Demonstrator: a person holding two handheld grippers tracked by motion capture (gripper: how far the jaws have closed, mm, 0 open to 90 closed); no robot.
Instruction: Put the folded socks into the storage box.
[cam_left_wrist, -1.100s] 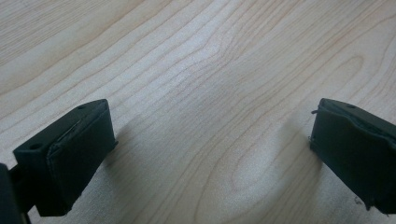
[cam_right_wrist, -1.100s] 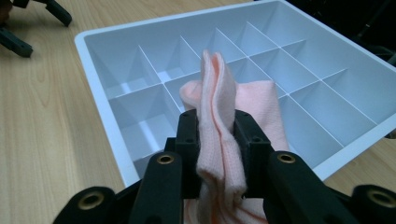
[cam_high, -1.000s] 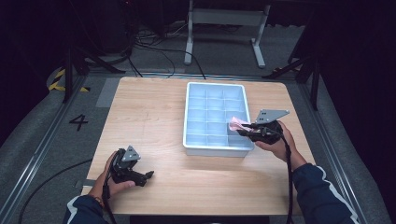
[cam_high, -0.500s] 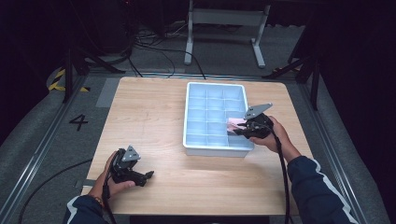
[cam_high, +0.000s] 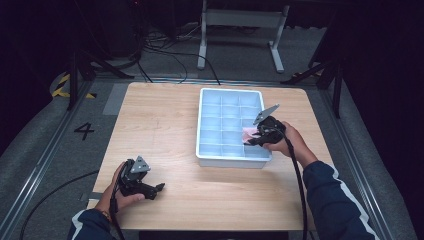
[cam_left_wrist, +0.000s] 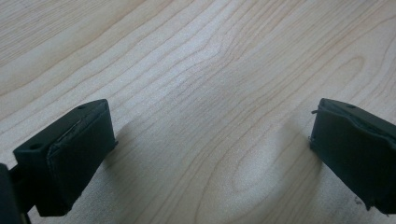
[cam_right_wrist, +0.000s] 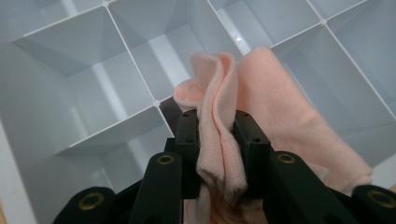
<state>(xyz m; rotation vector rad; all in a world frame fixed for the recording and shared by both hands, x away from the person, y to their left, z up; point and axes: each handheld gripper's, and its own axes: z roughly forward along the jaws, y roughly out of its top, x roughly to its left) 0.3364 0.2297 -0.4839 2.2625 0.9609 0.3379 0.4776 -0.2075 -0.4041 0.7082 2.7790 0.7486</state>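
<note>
Right gripper view: the right tongs (cam_right_wrist: 217, 133) are clamped on a folded pink cloth (cam_right_wrist: 280, 112), centre frame, over the divided tray (cam_high: 207, 159). We lower it squarely into one cell, clear of the dividers, before we release. The left tongs (cam_left_wrist: 210, 154) stand apart over the bare worktop (cam_left_wrist: 210, 70).

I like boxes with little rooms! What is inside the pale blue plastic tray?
The pale blue plastic tray has bare compartments, except where the right gripper holds a folded pink cloth. The cloth hides the compartment floor beneath.
</note>
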